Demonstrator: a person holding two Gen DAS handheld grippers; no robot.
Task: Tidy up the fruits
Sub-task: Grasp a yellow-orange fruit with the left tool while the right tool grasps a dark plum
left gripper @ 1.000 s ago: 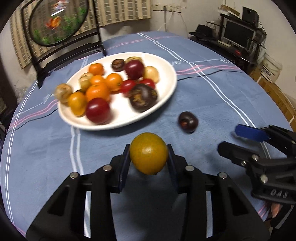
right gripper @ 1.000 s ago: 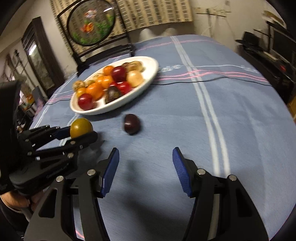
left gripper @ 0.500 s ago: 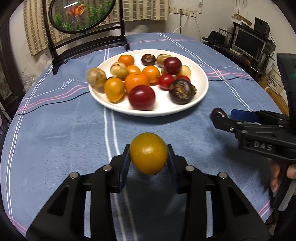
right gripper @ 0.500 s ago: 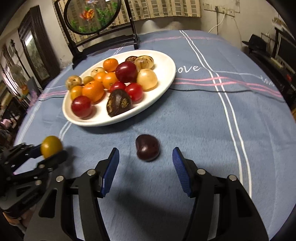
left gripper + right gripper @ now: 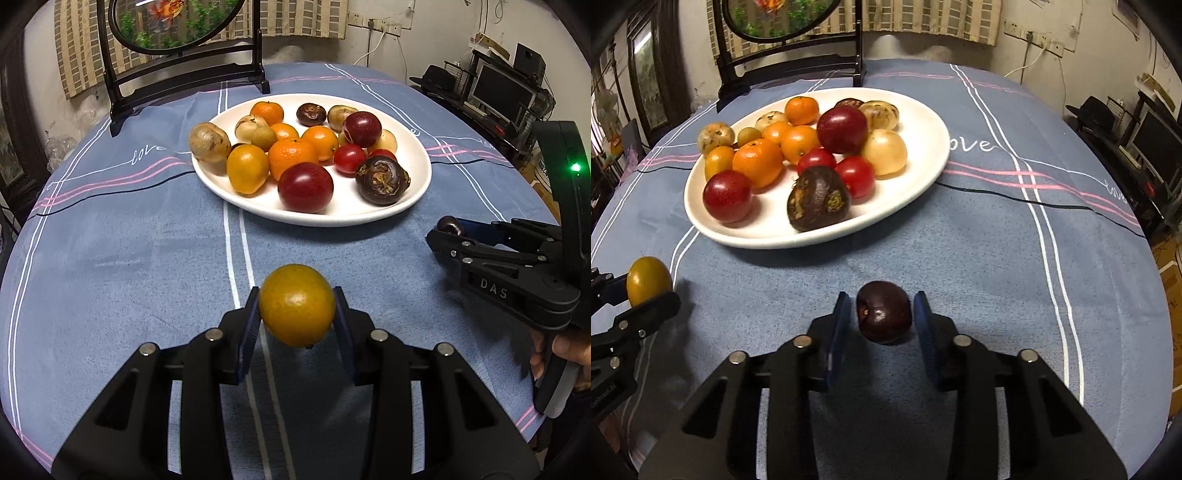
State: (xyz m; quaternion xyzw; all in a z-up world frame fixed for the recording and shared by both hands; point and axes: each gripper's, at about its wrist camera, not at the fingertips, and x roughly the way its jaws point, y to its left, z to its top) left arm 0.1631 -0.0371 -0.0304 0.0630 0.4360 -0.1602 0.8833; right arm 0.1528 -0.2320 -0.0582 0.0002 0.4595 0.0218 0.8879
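My left gripper [image 5: 296, 314] is shut on a yellow-orange fruit [image 5: 296, 304] and holds it above the blue cloth, short of the white plate [image 5: 417, 192]. The plate holds several oranges, red fruits and dark fruits. My right gripper [image 5: 882, 317] has its blue pads on either side of a small dark purple fruit [image 5: 883, 312] on the cloth; small gaps show at both pads. In the left wrist view the right gripper [image 5: 448, 230] shows at the right with the dark fruit [image 5: 450, 224] at its tips. The yellow fruit [image 5: 648, 280] shows at the left of the right wrist view.
A round blue table with a striped cloth [image 5: 1015, 258] carries the plate. A black-framed round screen [image 5: 184, 22] stands at the table's far edge. A desk with a monitor [image 5: 502, 92] is at the right.
My right gripper moved forward around the dark purple fruit and narrowed its jaws. My left gripper kept the yellow fruit and swung so the plate sits straight ahead.
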